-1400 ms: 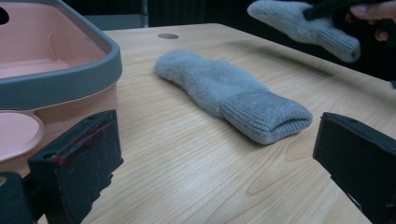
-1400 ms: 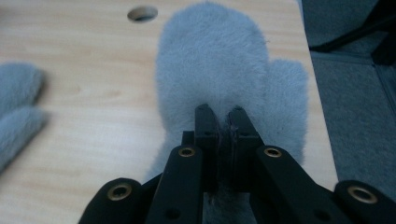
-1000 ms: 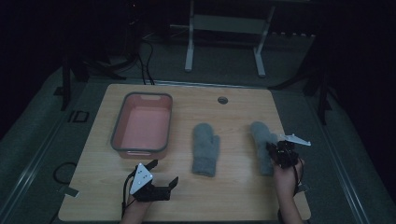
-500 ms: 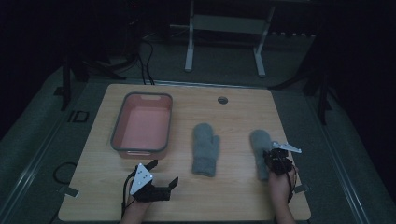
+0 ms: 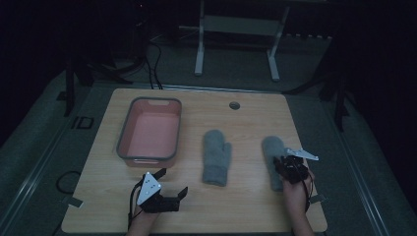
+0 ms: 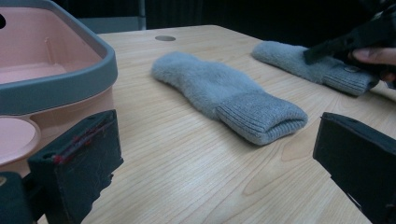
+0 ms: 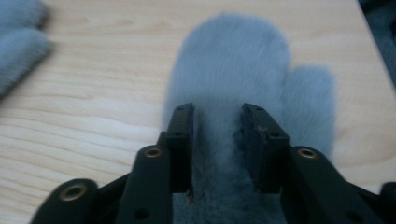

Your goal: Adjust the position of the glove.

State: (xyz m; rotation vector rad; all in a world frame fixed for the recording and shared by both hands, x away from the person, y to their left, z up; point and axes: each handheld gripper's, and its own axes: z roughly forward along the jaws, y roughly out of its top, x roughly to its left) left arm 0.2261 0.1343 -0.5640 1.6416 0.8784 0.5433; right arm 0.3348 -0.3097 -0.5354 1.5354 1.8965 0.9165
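Now two grey mittens lie on a worktop (image 5: 246,118).
Right gripper (image 7: 217,140), jaws just opening, straddles the right mitten (image 7: 233,70) unpinched, releasing it; left gripper (image 5: 172,191) waits, jaws open.

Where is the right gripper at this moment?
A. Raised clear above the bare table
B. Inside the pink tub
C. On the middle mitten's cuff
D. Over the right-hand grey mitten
D: in the right gripper view the right gripper stands over the right-hand mitten, with fur between its jaws.
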